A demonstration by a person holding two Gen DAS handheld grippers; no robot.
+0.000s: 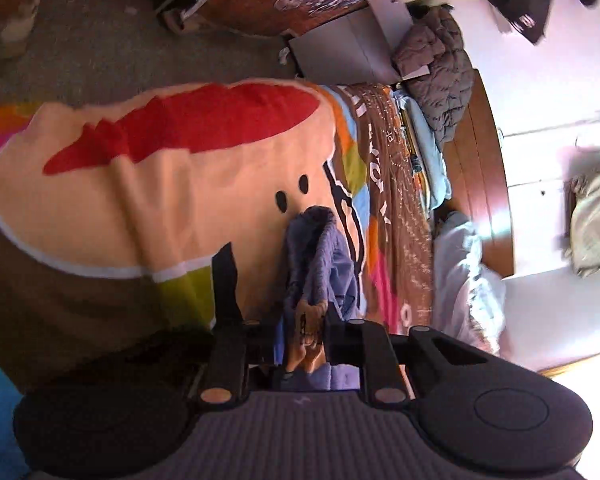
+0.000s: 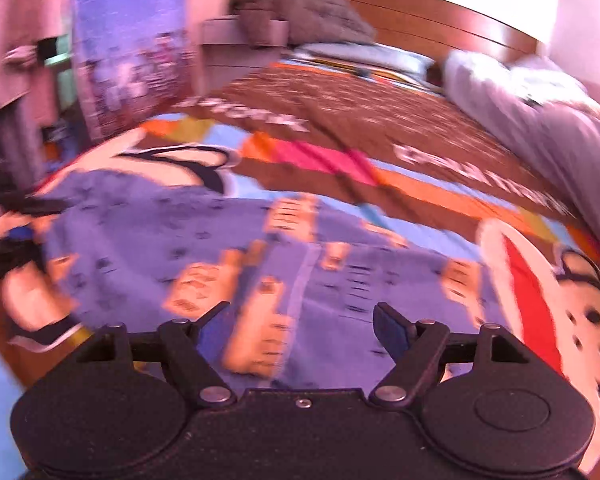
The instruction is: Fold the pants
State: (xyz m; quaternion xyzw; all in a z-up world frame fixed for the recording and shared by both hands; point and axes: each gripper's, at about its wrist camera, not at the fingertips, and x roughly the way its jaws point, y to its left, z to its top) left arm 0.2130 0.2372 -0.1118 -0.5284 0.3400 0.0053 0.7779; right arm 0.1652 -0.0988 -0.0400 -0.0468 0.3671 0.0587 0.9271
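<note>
Left tool [image 1: 300,320] clenched a bunched edge of the pants [image 2: 260,248], lifted off the bed [image 2: 380,120], while the right tool [image 2: 300,320] hovered released above them; the fold looked barely begun. Only the blurred right view showed the pants spread across the blanket; the left showed the pinch itself.

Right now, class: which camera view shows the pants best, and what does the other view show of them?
The right wrist view: the pants lie spread across the bedspread, showing their purple printed fabric, though blurred. The left wrist view shows only a bunched edge of them pinched in the left gripper.
</note>
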